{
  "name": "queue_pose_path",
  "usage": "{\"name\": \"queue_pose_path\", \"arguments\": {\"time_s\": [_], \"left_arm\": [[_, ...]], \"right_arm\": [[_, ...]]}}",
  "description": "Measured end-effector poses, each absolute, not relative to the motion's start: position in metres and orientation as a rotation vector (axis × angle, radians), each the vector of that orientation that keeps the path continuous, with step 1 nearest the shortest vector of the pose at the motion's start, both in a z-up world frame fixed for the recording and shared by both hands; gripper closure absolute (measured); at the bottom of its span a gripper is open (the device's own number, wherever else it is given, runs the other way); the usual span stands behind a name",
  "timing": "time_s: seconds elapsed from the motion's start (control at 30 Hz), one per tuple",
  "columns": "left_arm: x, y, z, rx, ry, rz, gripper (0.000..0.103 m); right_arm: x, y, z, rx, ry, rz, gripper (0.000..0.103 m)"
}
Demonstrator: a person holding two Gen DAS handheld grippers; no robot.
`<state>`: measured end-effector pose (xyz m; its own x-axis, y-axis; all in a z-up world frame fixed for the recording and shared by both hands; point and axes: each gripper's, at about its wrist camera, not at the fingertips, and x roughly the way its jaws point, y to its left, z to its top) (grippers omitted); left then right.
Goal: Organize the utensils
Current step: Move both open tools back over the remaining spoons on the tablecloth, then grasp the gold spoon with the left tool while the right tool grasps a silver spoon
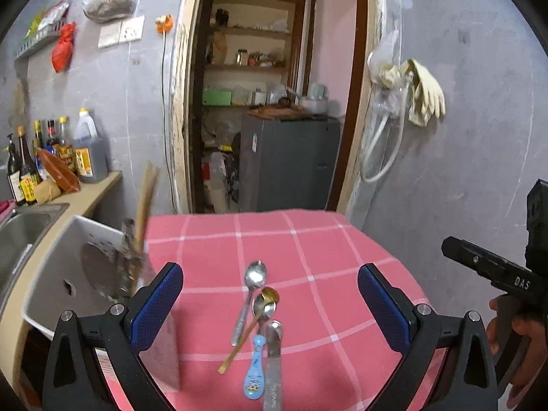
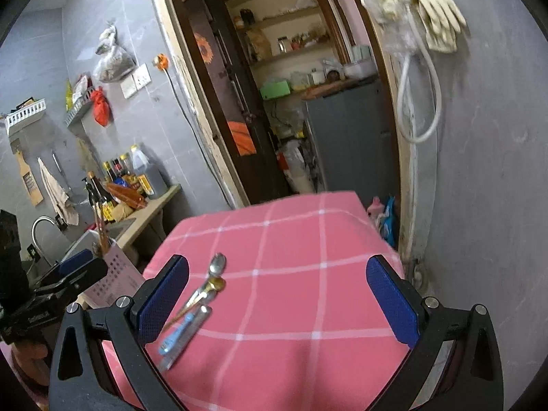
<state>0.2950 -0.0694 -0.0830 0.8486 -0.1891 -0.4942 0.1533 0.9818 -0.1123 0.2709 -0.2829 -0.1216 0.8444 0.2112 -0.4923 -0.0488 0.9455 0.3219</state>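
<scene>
**Utensils bunched on a pink checked table, both grippers spread wide above them**

Left wrist view: the left gripper [image 1: 270,303] has its blue-padded fingers [image 1: 156,303] set wide apart with nothing between them. Below the gap, on a pink tablecloth [image 1: 308,239] with white check lines, lies a cluster of utensils. A silver spoon [image 1: 251,291] points away from the camera. A gold spoon [image 1: 251,325] lies slanted across a second silver spoon [image 1: 264,311]. Nearest the camera, a blue child's spoon [image 1: 255,371] sits just beside a flat steel handle [image 1: 274,359]. At the table's left edge stands a white perforated utensil holder [image 1: 78,267], blurred, with wooden chopsticks [image 1: 145,202] sticking up from it. Further left are a steel sink [image 1: 24,233] and a counter holding sauce bottles [image 1: 54,154]. Straight ahead, an open doorway shows shelves and a grey fridge [image 1: 291,164]. Cream rubber gloves [image 1: 424,92] hang on the wall at right. At the far right edge, a hand [image 1: 520,339] grips the other black tool.

Right wrist view: the right gripper [image 2: 279,298] is also spread wide and empty. The utensil cluster [image 2: 195,308] lies just beside its left finger [image 2: 164,298], not between the fingers. The left gripper's black body [image 2: 54,294] sits at the left, in front of the pale holder [image 2: 116,274]. A tap [image 2: 42,226] rises behind it.
</scene>
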Motion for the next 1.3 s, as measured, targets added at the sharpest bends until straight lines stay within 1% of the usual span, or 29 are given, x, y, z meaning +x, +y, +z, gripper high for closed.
{"name": "queue_pose_path", "arguments": {"time_s": [0.1, 0.17, 0.2, 0.23, 0.27, 0.3, 0.37, 0.4, 0.47, 0.5, 0.57, 0.73, 0.83, 0.87, 0.9, 1.07, 1.1, 1.17, 1.3], "left_arm": [[0.304, -0.074, -0.094, -0.074, 0.562, -0.18, 0.002], [0.312, -0.078, -0.104, -0.074, 0.596, -0.182, 0.009], [0.316, -0.079, -0.109, -0.073, 0.613, -0.183, 0.011], [0.32, -0.082, -0.115, -0.072, 0.636, -0.182, 0.015], [0.325, -0.084, -0.122, -0.073, 0.66, -0.182, 0.019], [0.329, -0.084, -0.127, -0.078, 0.681, -0.181, 0.021], [0.34, -0.084, -0.142, -0.09, 0.734, -0.172, 0.032], [0.343, -0.084, -0.148, -0.095, 0.754, -0.168, 0.034], [0.354, -0.082, -0.162, -0.109, 0.812, -0.154, 0.044], [0.358, -0.08, -0.168, -0.112, 0.834, -0.145, 0.047], [0.368, -0.076, -0.18, -0.127, 0.884, -0.135, 0.056], [0.383, -0.07, -0.201, -0.153, 0.962, -0.13, 0.067], [0.388, -0.069, -0.207, -0.156, 0.982, -0.139, 0.072], [0.39, -0.068, -0.208, -0.155, 0.984, -0.142, 0.073], [0.391, -0.068, -0.208, -0.151, 0.98, -0.145, 0.073], [0.397, -0.068, -0.206, -0.146, 0.974, -0.177, 0.081], [0.398, -0.069, -0.206, -0.145, 0.973, -0.188, 0.081], [0.402, -0.071, -0.206, -0.14, 0.977, -0.201, 0.086], [0.407, -0.075, -0.209, -0.117, 1.003, -0.209, 0.089]], "right_arm": [[0.276, -0.286, -0.141, 0.323, 0.594, 0.148, 0.004], [0.279, -0.285, -0.156, 0.328, 0.633, 0.159, 0.012], [0.28, -0.283, -0.163, 0.329, 0.649, 0.164, 0.014], [0.283, -0.281, -0.172, 0.333, 0.674, 0.174, 0.019], [0.284, -0.28, -0.177, 0.335, 0.685, 0.18, 0.022], [0.285, -0.278, -0.183, 0.336, 0.699, 0.189, 0.026], [0.288, -0.271, -0.196, 0.337, 0.732, 0.213, 0.03], [0.291, -0.267, -0.202, 0.34, 0.75, 0.231, 0.032], [0.295, -0.259, -0.211, 0.348, 0.778, 0.254, 0.039], [0.296, -0.256, -0.216, 0.351, 0.789, 0.267, 0.042], [0.301, -0.246, -0.224, 0.351, 0.821, 0.292, 0.049], [0.311, -0.225, -0.235, 0.326, 0.855, 0.346, 0.057], [0.322, -0.213, -0.238, 0.321, 0.887, 0.38, 0.069], [0.325, -0.209, -0.241, 0.316, 0.898, 0.391, 0.071], [0.327, -0.206, -0.242, 0.311, 0.905, 0.4, 0.072], [0.334, -0.187, -0.248, 0.296, 0.935, 0.448, 0.077], [0.335, -0.188, -0.25, 0.299, 0.94, 0.454, 0.077], [0.338, -0.182, -0.252, 0.303, 0.948, 0.458, 0.077], [0.341, -0.179, -0.253, 0.301, 0.954, 0.47, 0.077]]}}
